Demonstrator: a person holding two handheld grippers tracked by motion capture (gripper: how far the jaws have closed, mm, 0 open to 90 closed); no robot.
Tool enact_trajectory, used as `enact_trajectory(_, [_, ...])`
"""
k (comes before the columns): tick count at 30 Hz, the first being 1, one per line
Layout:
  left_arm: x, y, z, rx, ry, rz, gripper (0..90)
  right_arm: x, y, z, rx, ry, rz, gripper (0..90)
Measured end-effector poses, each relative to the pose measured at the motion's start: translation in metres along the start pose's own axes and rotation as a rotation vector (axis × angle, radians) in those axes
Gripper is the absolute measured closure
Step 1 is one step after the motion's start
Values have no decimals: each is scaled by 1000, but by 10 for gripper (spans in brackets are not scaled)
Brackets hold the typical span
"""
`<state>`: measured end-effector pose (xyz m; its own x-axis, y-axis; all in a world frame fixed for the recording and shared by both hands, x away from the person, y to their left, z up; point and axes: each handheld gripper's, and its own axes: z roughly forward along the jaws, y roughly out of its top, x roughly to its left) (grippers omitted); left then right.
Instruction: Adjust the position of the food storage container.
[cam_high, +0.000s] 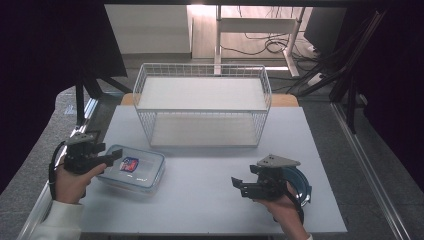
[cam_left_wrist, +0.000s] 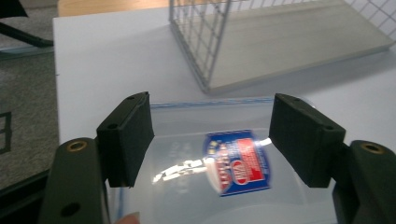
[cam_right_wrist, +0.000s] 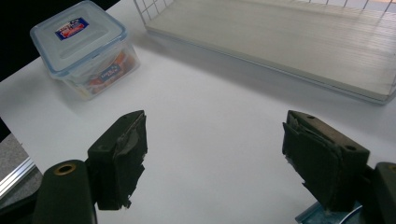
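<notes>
Down at seven o'clock on the white bench (cam_high: 210, 200), the left tongs (cam_high: 112, 159) hang just over the near-left end of the plastic box (cam_high: 134, 170), jaws spread apart! From the left gripper view the box's clear lid (cam_left_wrist: 196, 140) with its red and blue label (cam_left_wrist: 238, 162) lies between and beneath those jaws, no pad visibly pressing on it. Over at five o'clock, the right tongs (cam_high: 237, 185) point toward nine o'clock, jaws wide apart over bare bench with nothing between them. A blue plate (cam_high: 300, 186) sits right under that hand. Up at twelve o'clock stands the wire rack (cam_high: 202, 67), well apart from both tongs. The right gripper view finds the box (cam_right_wrist: 84, 46) at its ten o'clock, something orange inside.
</notes>
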<state>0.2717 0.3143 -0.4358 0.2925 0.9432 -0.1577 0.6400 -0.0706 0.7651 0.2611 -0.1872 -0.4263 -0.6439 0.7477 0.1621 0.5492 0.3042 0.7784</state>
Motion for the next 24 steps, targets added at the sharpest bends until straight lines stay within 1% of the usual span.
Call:
enact_trajectory(3, [12, -1, 2, 23, 44, -9, 363, 0, 0, 0, 1, 4, 4, 220])
enact_trajectory(5, [21, -1, 4, 35, 60, -18, 408, 1, 1, 0, 2, 26, 8, 220])
enact_trajectory(6, [25, -2, 5, 44, 67, -25, 427, 2, 1, 0, 4, 27, 1, 220])
enact_trajectory(8, [31, -2, 6, 57, 80, -32, 465, 4, 1, 2, 12, 5, -21, 220])
enact_trajectory(10, [37, -2, 9, 66, 84, -47, 521, 4, 1, 3, 16, 10, -20, 221])
enact_trajectory(12, [40, -2, 13, 83, 97, -52, 573, 5, 1, 4, 22, 3, -24, 221])
enact_trajectory(13, [42, -2, 16, 96, 99, -40, 604, 5, 1, 5, 21, 1, -25, 220])
enact_trajectory(16, [44, -3, 21, 120, 91, -29, 691, 4, 1, 4, 20, -1, -22, 220])
enact_trajectory(17, [44, -3, 21, 120, 91, -29, 725, 4, 1, 4, 20, -1, -22, 220])
enact_trajectory(18, [47, -4, 23, 135, 85, -31, 755, 3, 1, 4, 20, -6, -20, 221])
enact_trajectory(20, [50, -5, 25, 144, 91, -36, 785, 2, 0, 5, 21, -9, -22, 222])
enact_trajectory(22, [53, -6, 26, 148, 109, -57, 805, 2, -1, 6, 25, -14, -26, 222])
enact_trajectory(23, [53, -6, 28, 153, 116, -56, 822, 3, -1, 7, 26, -18, -33, 220])
enact_trajectory(24, [53, -6, 30, 167, 126, -45, 835, 3, -1, 8, 32, -18, -33, 217])
